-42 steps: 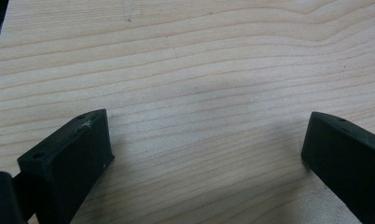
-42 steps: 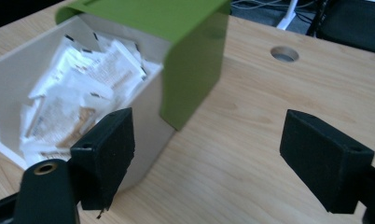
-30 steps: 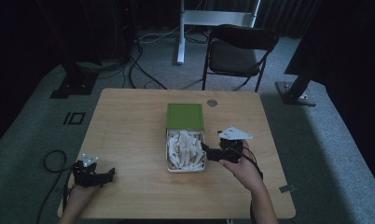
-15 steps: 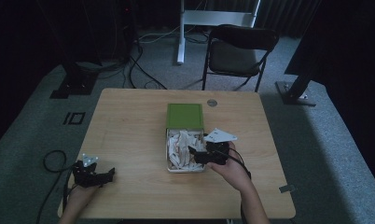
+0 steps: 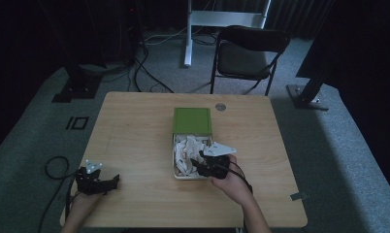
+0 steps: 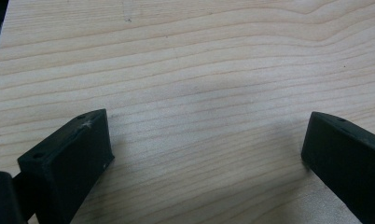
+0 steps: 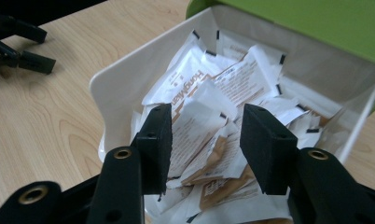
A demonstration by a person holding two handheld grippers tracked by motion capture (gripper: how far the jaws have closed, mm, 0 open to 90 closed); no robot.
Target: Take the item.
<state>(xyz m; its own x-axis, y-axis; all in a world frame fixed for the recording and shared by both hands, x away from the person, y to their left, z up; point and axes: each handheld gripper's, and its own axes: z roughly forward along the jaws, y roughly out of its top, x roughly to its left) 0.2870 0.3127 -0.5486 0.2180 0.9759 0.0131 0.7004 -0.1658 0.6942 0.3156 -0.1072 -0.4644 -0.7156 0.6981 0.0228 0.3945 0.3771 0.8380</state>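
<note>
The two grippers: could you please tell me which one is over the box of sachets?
The right gripper: its fingers straddle white and brown sachets in the white box. The left gripper rests on bare table, open.

I see white box (image 5: pixel 175 160) w/ green lid (image 5: pixel 192 120) flipped back, mid-table. It's full of white-and-brown paper sachets (image 7: pixel 209 116), piled loose at all angles, some crumpled, brown print facing up on top ones.

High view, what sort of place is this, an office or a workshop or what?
Probably a lab or studio set up for recording, not a home. A lone wooden table stands on grey carpet, cables trail across the floor among dark equipment stands, and a folding chair sits behind.
</note>
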